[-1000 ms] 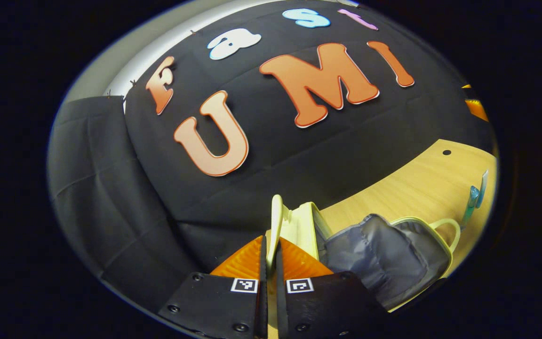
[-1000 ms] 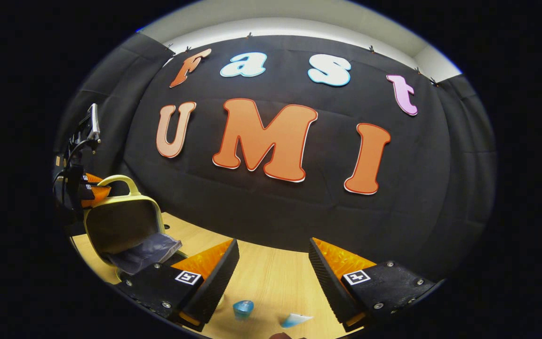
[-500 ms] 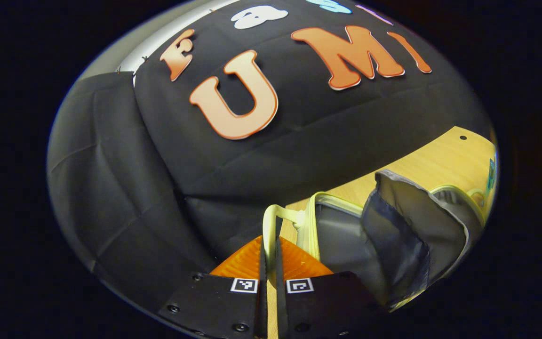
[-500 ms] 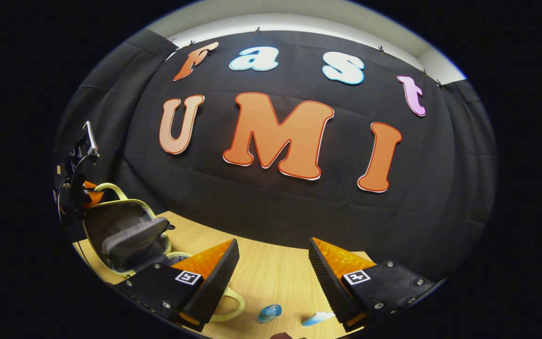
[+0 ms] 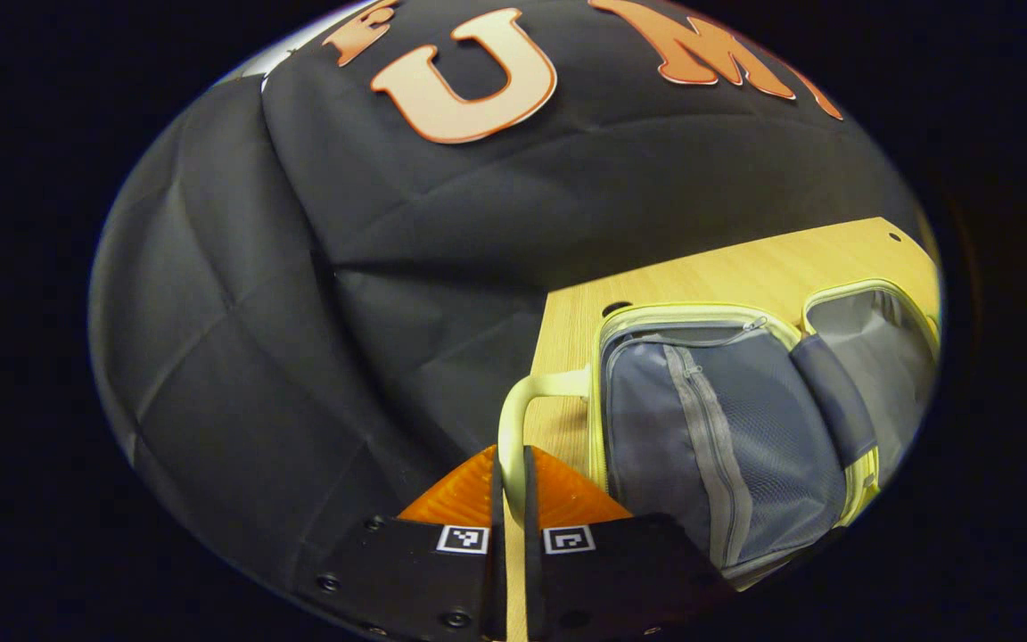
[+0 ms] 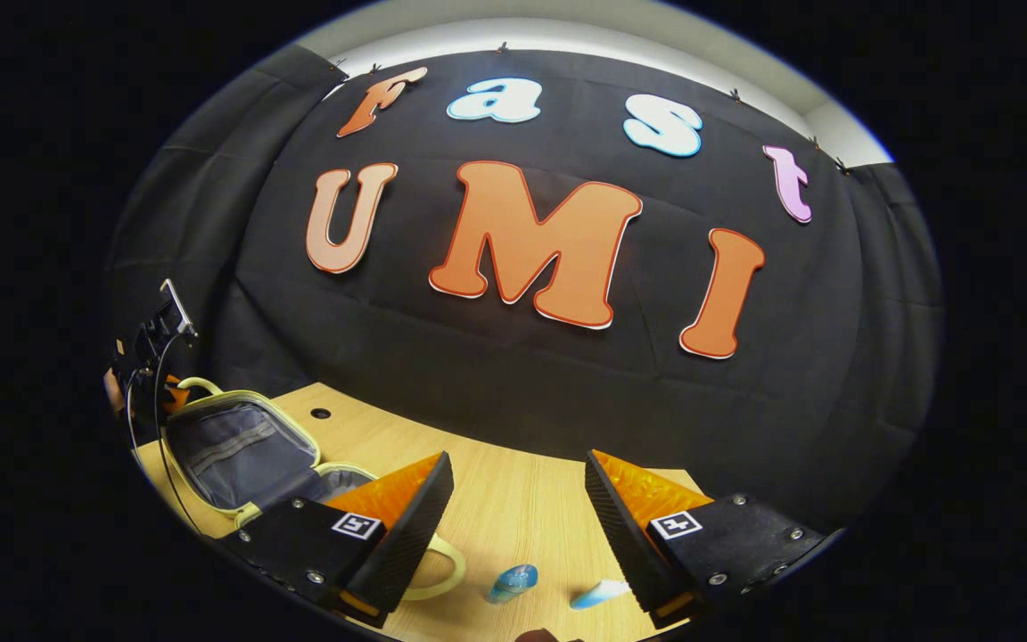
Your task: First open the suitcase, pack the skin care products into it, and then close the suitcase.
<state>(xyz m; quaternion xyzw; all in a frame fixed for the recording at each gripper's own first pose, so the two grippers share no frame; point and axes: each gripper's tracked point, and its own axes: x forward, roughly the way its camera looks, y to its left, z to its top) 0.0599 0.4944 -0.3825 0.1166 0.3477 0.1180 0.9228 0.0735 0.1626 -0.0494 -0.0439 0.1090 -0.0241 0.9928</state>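
The left gripper (image 5: 511, 486) is clamped on the pale yellow loop handle (image 5: 513, 419) of the small pale yellow suitcase with a grey fabric lining (image 5: 710, 428), whose lid half lies swung out flat at about three o'clock of the fingers on the light wooden table (image 5: 745, 267). In the right gripper view the same case sits at nine o'clock, opened wide. The opening looks all but done, so the sound course is to lower the handle until the lid rests fully on the table, then part the fingers straight off it without dragging the case. The right gripper (image 6: 518, 499) hangs with its fingers apart; a small blue bottle (image 6: 510, 581) and a blue-and-white tube (image 6: 599, 594) lie at six o'clock between them, ready for packing.
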